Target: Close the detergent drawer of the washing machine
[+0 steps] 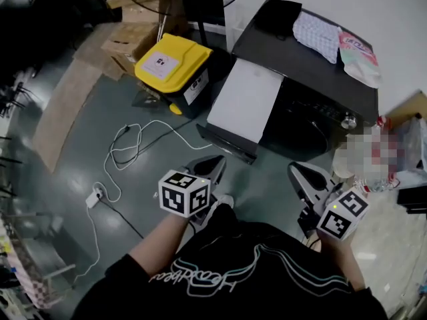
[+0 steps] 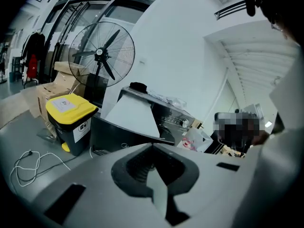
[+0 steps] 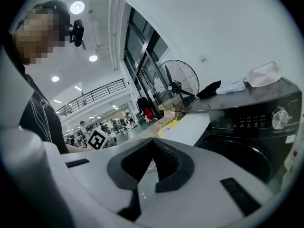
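Here, the drawer (image 1: 243, 99) stands pulled far out of the washer (image 1: 313, 65) at its left front corner. It has a flat, white, rectangular top and a dark, glossy front edge that juts over the floor (image 1: 80, 125). A strip of bare grey floor lies between that front edge and both grippers, so nothing touches the drawer. The washer is a dark, smooth box with a silver dial (image 1: 348, 121) on its front. A black cloth (image 1: 277, 15) and a pale checked cloth (image 1: 317, 35) lie on its top.

To the drawer's left, just beside it, sits a black bin (image 1: 172, 62) with a yellow lid. Cardboard boxes (image 1: 130, 39) stand behind the bin, and a white cable (image 1: 127, 145) loops loosely over the floor in front of it. A round wire fan (image 2: 101, 53) stands behind the bin.

The left gripper (image 1: 212, 164) is held low before the person's body and points at the drawer's front. Its jaws are clenched, tip to tip, on nothing. The right gripper (image 1: 301, 175) is held level with it, further right and facing the washer's door. Its ribbed dark jaws are likewise pressed together and empty.
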A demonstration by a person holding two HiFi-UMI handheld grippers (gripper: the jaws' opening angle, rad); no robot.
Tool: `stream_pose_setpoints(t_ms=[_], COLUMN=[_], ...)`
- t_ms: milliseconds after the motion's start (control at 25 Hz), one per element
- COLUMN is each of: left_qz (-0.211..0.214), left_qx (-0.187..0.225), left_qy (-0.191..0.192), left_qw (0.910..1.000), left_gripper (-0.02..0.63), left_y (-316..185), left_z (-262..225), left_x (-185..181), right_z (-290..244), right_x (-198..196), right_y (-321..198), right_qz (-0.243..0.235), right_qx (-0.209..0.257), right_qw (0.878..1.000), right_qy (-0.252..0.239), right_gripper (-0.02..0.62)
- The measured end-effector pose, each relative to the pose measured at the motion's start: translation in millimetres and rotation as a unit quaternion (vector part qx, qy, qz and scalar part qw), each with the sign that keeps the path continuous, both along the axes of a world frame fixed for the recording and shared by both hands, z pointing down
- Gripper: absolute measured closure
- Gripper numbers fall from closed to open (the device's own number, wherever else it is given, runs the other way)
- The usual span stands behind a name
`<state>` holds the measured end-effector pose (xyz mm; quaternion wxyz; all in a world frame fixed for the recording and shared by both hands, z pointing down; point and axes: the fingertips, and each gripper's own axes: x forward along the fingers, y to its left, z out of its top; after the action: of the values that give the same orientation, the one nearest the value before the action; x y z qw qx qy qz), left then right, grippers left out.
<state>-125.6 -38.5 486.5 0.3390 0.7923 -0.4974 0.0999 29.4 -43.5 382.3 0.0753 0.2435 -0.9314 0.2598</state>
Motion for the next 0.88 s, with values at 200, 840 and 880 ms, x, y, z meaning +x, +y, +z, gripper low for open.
stream_pose_setpoints(t_ms=[200, 840, 880], left_qz=[0.018, 0.046, 0.047], left_qx=[-0.009, -0.027, -0.027], left_qy=[-0.021, -0.053, -0.052], left_qw=[0.9996, 0.9972, 0.9972], left_gripper=[0.58, 0.58, 0.58], left_y=[-15, -45, -46], left_z=[20, 59, 59], left_x=[-5, -11, -11], right_z=[9, 36, 38], right_x=[2, 22, 22], right_y=[-5, -20, -20], right_qz=[0.025, 0.08, 0.081], right_qx=[-0.009, -0.051, -0.053], right_qw=[1.0, 0.995, 0.995], right_qy=[0.005, 0.014, 0.015], right_gripper=[0.569, 0.569, 0.569])
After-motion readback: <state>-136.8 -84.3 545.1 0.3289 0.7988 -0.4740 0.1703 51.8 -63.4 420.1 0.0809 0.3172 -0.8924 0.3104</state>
